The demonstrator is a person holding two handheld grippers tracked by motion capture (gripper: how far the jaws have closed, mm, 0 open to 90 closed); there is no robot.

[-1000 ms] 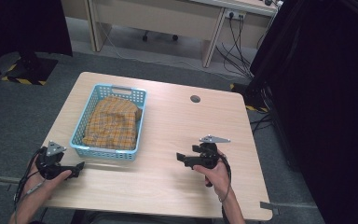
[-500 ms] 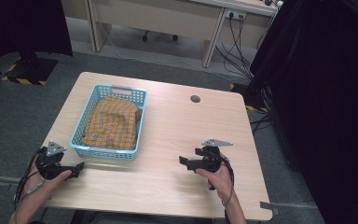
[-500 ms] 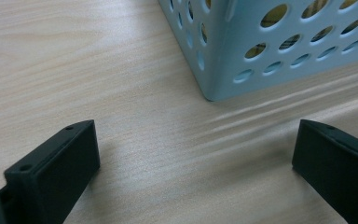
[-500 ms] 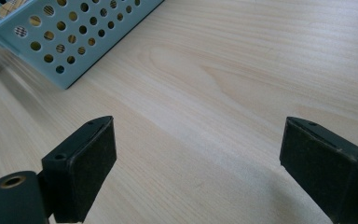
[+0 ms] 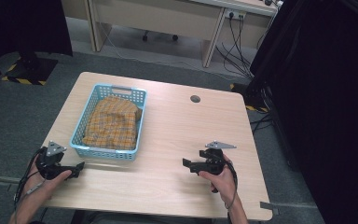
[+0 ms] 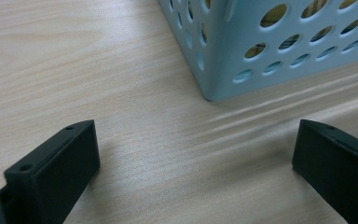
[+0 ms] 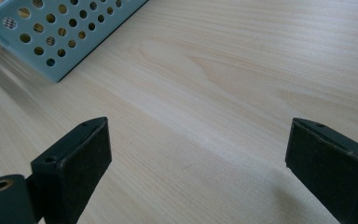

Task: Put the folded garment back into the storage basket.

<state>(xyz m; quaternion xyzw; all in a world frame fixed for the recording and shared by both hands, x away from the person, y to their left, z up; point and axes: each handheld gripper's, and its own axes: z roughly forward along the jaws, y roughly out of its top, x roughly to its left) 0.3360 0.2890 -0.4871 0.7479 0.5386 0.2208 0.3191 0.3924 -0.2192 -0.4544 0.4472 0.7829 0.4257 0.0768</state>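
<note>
The left gripper (image 5: 77, 166) and right gripper (image 5: 189, 163) are gaping wide, holding nothing, at seven and five o'clock; the blue basket (image 5: 135, 125) at ten o'clock is containing a folded plaid cloth (image 5: 112, 122).

it looked like an office or lab room set up for recording. well beyond the right gripper (image 5: 192, 164), past the far edge of the light wooden table with a round cable hole (image 5: 195, 99), stood a pale beige desk (image 5: 168, 18) with black cables hanging from a wall socket strip (image 5: 235, 15). grey carpet (image 5: 37, 107) covered the floor, black curtains (image 5: 326, 93) hung off to that gripper's right, and yellow-black hazard tape (image 5: 25, 80) marked a stand base.
</note>
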